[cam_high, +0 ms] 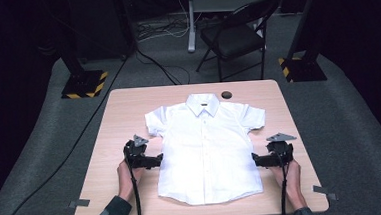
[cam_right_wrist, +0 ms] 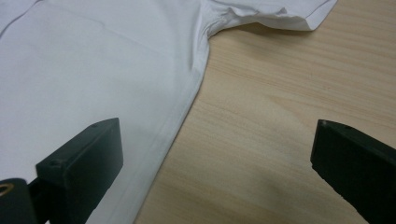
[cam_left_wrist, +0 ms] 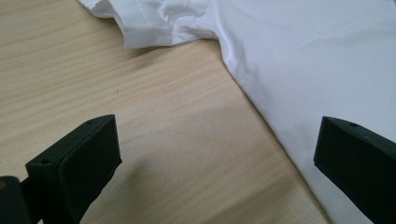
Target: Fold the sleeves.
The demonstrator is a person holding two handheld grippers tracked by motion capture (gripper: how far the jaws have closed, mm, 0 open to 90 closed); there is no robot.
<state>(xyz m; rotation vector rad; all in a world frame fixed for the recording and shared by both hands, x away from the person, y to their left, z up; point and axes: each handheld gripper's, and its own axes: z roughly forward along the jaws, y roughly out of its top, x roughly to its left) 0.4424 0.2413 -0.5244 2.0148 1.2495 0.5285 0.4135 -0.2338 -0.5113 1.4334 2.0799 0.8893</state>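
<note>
Gripping each side seam squarely would have served this step best, in my judgement: both jaws should straddle the hem edge evenly, low to the table, before closing, so only the shirt's edge is taken. The left gripper (cam_high: 154, 160) stood with jaws spread wide, holding nothing; the white shirt (cam_high: 207, 146) had its side seam (cam_left_wrist: 261, 112) just ahead, running toward the gripper's right jaw. The right gripper (cam_high: 258, 158) was likewise spread and empty, the opposite seam (cam_right_wrist: 180, 116) passing just ahead beside its left jaw. Farther ahead lay the sleeves (cam_right_wrist: 275, 16), flat on the wooden table (cam_high: 115, 137).

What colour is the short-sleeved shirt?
Plain white short-sleeved shirt, clearest in the high view.
</note>
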